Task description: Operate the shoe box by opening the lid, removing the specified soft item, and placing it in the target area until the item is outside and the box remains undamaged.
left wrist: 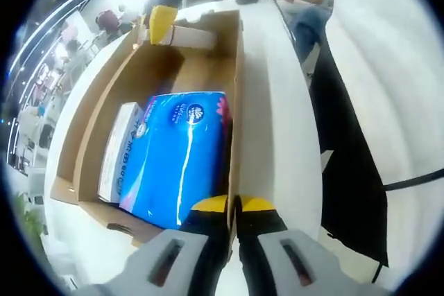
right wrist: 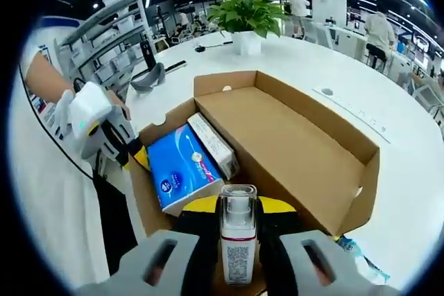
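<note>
An open cardboard shoe box (left wrist: 90, 123) lies on a white table, its lid (right wrist: 298, 143) folded back flat. Inside lies a soft blue tissue pack (left wrist: 177, 164) (right wrist: 182, 171), with a narrow white carton (left wrist: 118, 150) (right wrist: 214, 143) beside it. My left gripper (left wrist: 234, 204) is shut on the box's side wall, next to the pack; the right gripper view shows it (right wrist: 139, 154) at the box's left edge. My right gripper (right wrist: 238, 206) is shut on an upright white pump bottle (right wrist: 238, 240) at the near end of the box. The left gripper view shows it (left wrist: 161, 25) holding the bottle (left wrist: 198, 37) at the far end.
A potted plant (right wrist: 246, 12) and a dark curved object (right wrist: 149, 77) stand on the white table (right wrist: 333, 67) beyond the box. A blue-patterned scrap (right wrist: 354, 249) lies by the lid's corner. The person's dark clothing (left wrist: 347, 171) is close on one side. People sit at distant desks.
</note>
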